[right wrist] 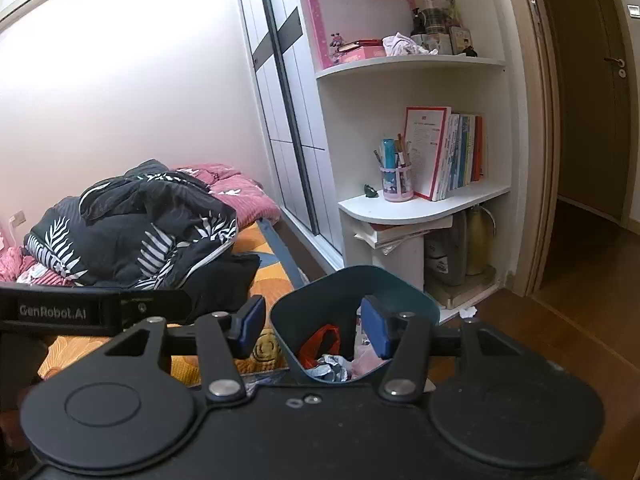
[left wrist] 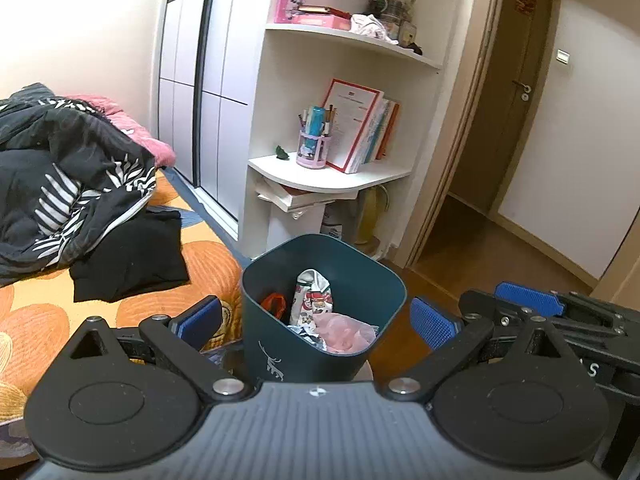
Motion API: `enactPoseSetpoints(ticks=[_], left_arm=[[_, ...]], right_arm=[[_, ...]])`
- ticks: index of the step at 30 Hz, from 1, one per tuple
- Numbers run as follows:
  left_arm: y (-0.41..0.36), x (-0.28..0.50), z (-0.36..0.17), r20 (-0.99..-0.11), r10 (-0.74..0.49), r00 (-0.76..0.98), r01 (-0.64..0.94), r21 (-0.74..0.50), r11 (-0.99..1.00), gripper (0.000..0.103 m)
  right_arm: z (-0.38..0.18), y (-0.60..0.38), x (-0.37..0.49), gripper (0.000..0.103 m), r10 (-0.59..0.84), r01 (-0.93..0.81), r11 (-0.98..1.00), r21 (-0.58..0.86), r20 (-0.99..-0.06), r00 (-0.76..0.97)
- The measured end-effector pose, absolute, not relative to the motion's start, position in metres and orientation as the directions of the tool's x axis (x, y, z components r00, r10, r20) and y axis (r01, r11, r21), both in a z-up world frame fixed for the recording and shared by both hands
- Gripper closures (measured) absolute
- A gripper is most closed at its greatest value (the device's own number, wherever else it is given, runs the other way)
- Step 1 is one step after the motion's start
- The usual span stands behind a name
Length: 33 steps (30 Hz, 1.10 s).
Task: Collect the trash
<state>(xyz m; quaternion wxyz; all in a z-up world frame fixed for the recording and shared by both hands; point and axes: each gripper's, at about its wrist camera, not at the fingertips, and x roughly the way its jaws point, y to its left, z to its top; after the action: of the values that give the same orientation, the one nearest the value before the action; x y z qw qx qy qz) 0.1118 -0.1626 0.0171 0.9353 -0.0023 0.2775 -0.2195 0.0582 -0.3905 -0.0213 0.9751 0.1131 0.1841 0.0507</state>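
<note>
A dark teal bin stands upright straight ahead in the left wrist view. In it lie a patterned wrapper, a pink plastic bag, an orange bag and crumpled foil. My left gripper is open wide, one blue pad on either side of the bin, neither touching it. A blue pad of my right gripper shows to the bin's right. In the right wrist view my right gripper is open in front of the bin, with nothing pressed between its pads.
A bed with an orange floral sheet, a black leaf-print quilt and a black garment lies on the left. Behind the bin are white shelves with books and a pen holder. A doorway opens on the right. A white scrap lies on the wooden floor.
</note>
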Motion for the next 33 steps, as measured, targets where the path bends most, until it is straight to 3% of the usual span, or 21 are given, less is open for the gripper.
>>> enactPoseSetpoints(ticks=[33], left_arm=[[-0.138,0.107,0.009,-0.518,-0.391,0.760,0.339,-0.198,0.920,0.000]], right_arm=[[-0.015,-0.376,0.057,0.048,0.167,-0.085,0.967,0.239,-0.345,0.924]])
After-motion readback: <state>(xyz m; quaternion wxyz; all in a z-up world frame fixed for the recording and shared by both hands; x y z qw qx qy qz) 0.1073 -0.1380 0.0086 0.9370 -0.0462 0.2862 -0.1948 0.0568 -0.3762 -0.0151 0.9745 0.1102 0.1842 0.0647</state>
